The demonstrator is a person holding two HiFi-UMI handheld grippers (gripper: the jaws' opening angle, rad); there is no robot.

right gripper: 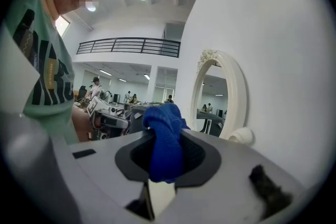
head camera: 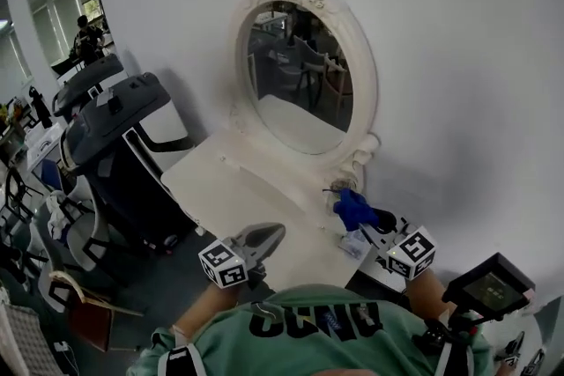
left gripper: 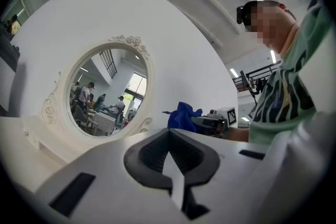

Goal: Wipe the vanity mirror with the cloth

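The oval vanity mirror [head camera: 300, 79] in its ornate white frame stands against the wall at the back of a white vanity table [head camera: 238, 198]. My right gripper [head camera: 368, 223] is shut on a blue cloth [head camera: 353, 207] near the mirror's lower right foot. In the right gripper view the cloth [right gripper: 165, 141] bulges up between the jaws, with the mirror [right gripper: 212, 107] ahead to the right. My left gripper [head camera: 267, 234] hovers over the table's front edge, shut and holding nothing. In the left gripper view the mirror [left gripper: 105, 93] is on the left and the cloth [left gripper: 182, 115] on the right.
Dark office chairs [head camera: 115, 123] stand close to the table's left side. A small clear packet [head camera: 354, 246] lies on the table under the right gripper. A black device with a screen [head camera: 489, 284] sits at the person's right. The white wall [head camera: 458, 57] backs the mirror.
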